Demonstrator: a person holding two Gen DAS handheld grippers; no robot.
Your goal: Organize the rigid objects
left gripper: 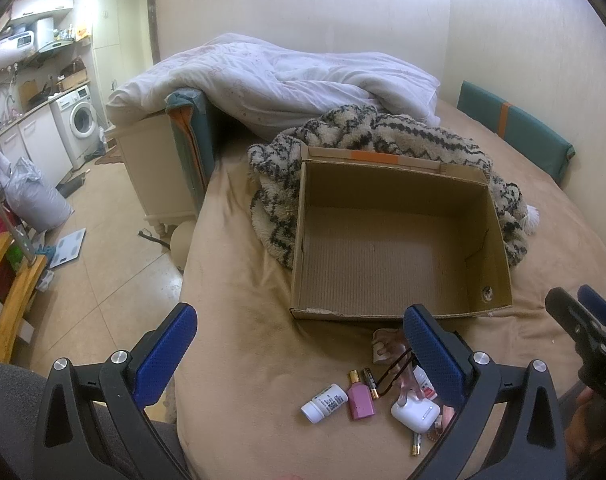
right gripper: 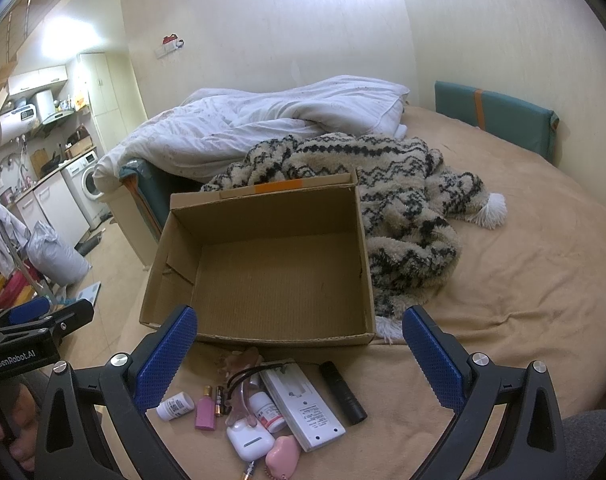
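With both my left gripper (left gripper: 299, 336) and right gripper (right gripper: 299, 338) spread wide and empty above the bed, I'd pinch the stiff, light white remote (right gripper: 303, 408), lying before the empty cardboard box (right gripper: 263, 264), across its narrow sides, then the slick little pill bottle (right gripper: 175, 405).

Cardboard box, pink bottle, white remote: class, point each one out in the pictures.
cardboard box (right gripper: 279, 280): right wrist view, on its bare inner floor.
pink bottle (right gripper: 205, 412): right wrist view, middle of its pink body.
white remote (right gripper: 303, 408): right wrist view, centre of its back face.
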